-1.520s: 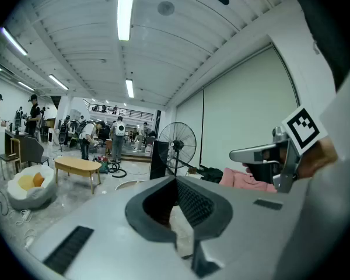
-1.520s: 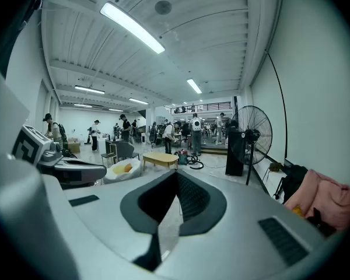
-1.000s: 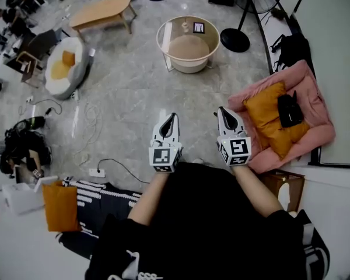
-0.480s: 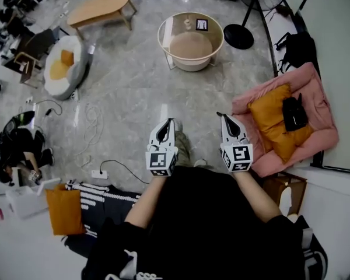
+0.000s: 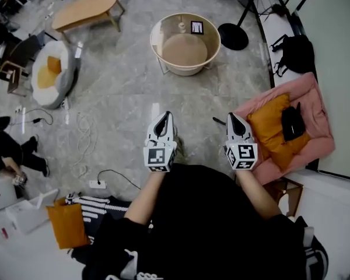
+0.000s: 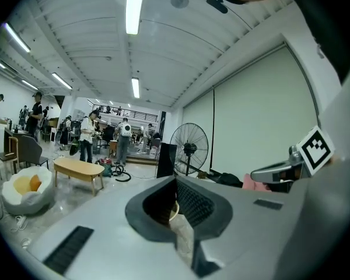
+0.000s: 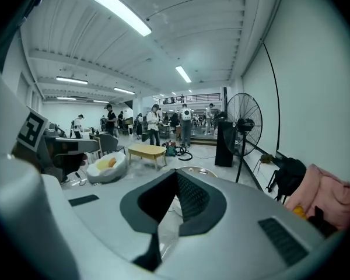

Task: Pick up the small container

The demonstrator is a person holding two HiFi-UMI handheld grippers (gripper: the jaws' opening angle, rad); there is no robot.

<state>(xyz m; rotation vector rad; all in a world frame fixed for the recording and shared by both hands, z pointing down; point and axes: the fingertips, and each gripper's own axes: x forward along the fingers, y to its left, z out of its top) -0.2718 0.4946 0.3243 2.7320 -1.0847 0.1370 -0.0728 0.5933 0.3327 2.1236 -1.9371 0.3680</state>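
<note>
Left gripper: the white-and-grey left gripper [image 5: 164, 122] has its jaws pressed together, with nothing between them.
Right gripper: the white-and-grey right gripper [image 5: 234, 123] also has its jaws together and is empty.
Small container: the tiny pale small container [image 5: 181, 25] stands on the round beige glass-topped table [image 5: 186, 70], well apart from both grippers; its shape is too small to tell.
Hidden: in the left gripper view the jaws cover most of this table.

We look steeply down onto the left gripper [image 5: 165, 116] and right gripper [image 5: 231, 116]; their own views face level across the room, sharing the fan [image 7: 244, 123].
</note>
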